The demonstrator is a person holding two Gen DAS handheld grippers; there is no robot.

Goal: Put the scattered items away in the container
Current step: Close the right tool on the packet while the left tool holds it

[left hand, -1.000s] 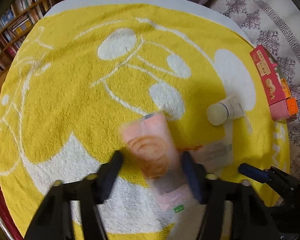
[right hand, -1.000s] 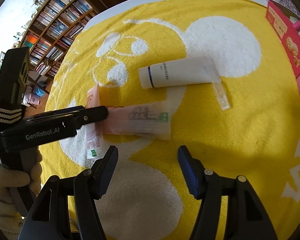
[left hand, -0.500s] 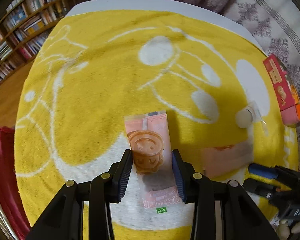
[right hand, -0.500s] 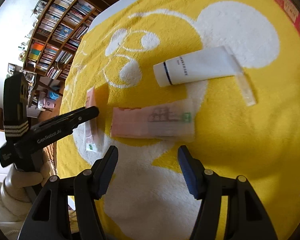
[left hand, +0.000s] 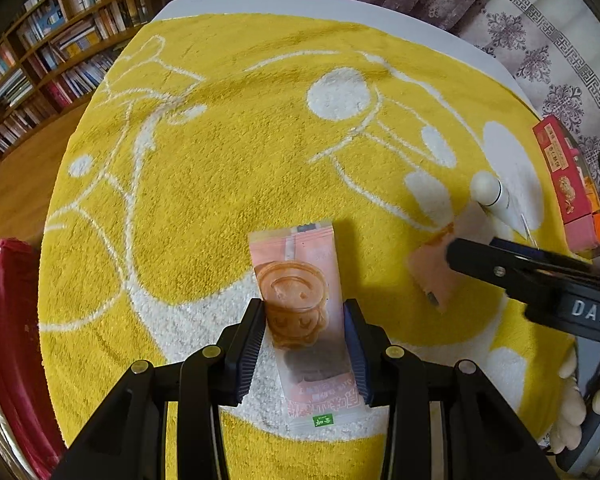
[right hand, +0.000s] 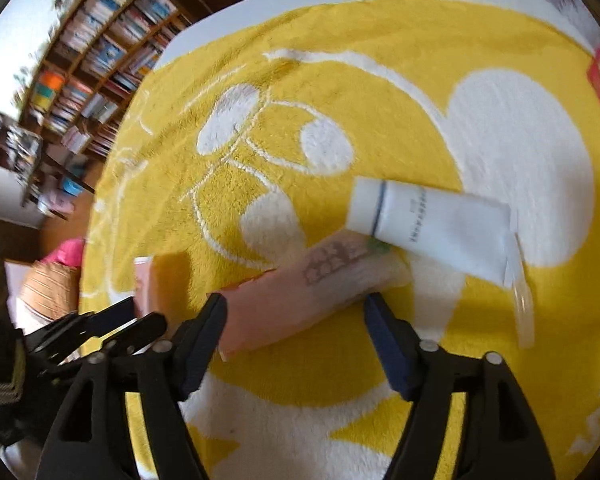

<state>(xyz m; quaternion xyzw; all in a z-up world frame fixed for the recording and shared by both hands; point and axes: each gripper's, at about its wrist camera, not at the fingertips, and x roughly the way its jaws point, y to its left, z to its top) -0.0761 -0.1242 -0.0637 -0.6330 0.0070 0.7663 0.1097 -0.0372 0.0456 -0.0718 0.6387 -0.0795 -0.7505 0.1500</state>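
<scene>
The left gripper (left hand: 304,344) has its jaws closed on a pink snack packet (left hand: 300,304) above the yellow towel (left hand: 204,184). At the right, the right gripper (left hand: 512,264) is over a second pink packet (left hand: 428,268), near a white tube (left hand: 494,192) and a red box (left hand: 566,184).

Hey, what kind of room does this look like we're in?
Probably a room in a home, perhaps a study or living room. Tall bookshelves packed with books line one side, a yellow cartoon-print towel covers the table, and patterned fabric, possibly a curtain or cover, shows behind it.
</scene>
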